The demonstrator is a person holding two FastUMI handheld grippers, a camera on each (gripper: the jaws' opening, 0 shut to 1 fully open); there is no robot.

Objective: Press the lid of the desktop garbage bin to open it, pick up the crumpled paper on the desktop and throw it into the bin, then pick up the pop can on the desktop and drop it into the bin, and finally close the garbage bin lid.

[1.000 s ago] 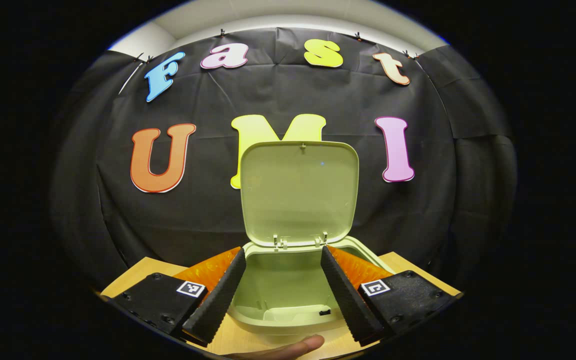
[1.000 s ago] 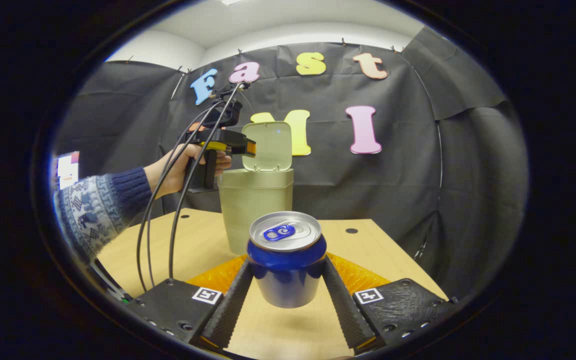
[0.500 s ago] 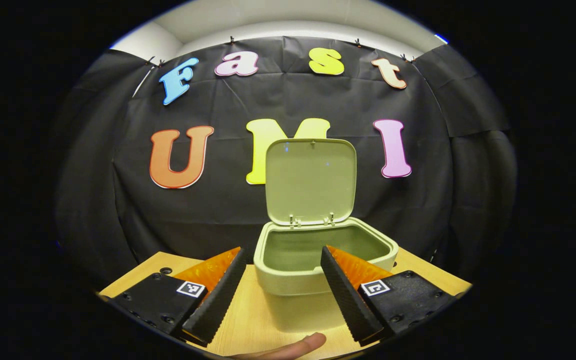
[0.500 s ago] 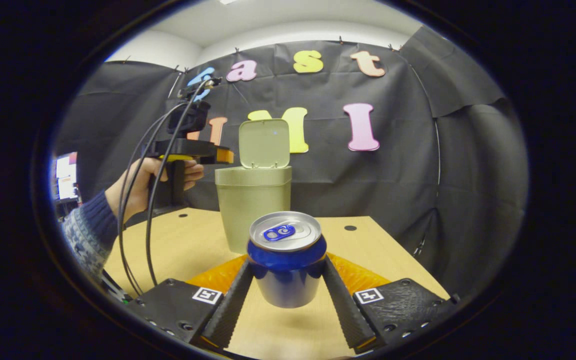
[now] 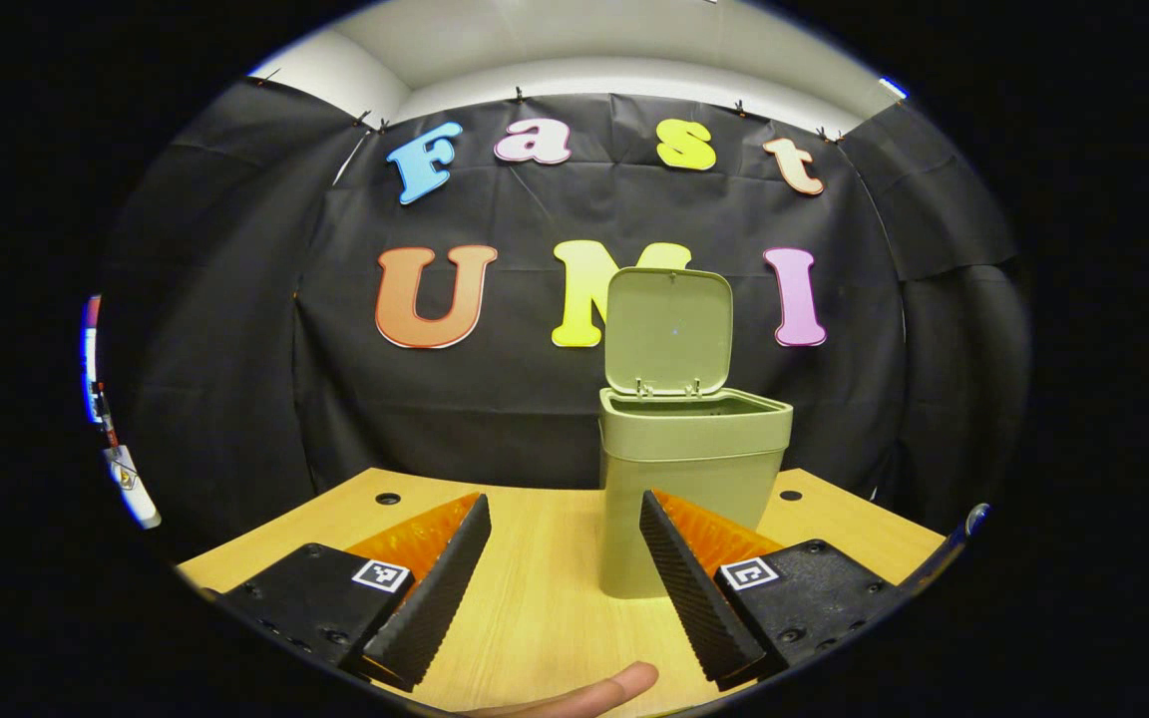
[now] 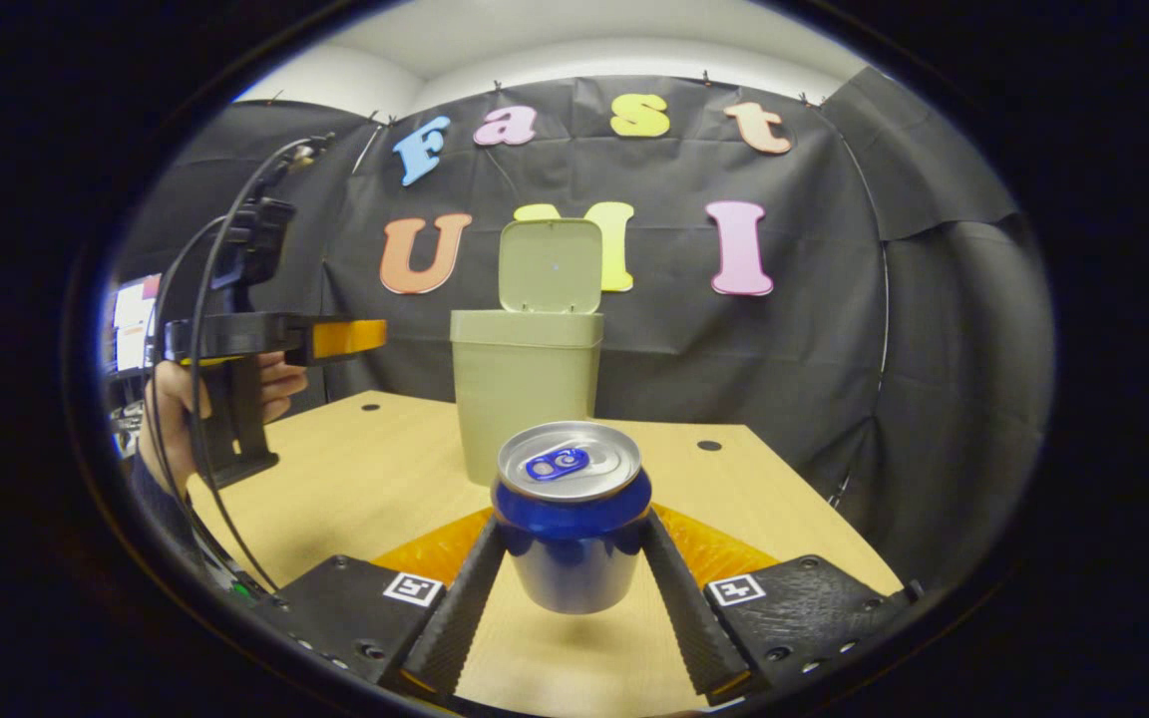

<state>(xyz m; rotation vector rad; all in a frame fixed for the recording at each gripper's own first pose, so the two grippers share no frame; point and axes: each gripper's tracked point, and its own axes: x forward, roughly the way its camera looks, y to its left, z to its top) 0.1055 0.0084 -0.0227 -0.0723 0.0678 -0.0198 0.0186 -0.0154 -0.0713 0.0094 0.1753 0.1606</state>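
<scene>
Hiding the lower right corner of the garbage bin (image 5: pixel 694 469) behind the left gripper's (image 5: pixel 565 558) right finger in the left gripper view. Concealing the bin's inside below its rim. Blocking part of the bin's base behind the pop can (image 6: pixel 571 519) in the right gripper view. Cutting off a fingertip (image 5: pixel 584 693) at the bottom edge. Covering the hand (image 6: pixel 186 399) partly with the handle and cables.

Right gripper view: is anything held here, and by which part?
Yes. The right gripper holds the pop can upright by its lower body, one of its fingers on each side, above the table.
</scene>
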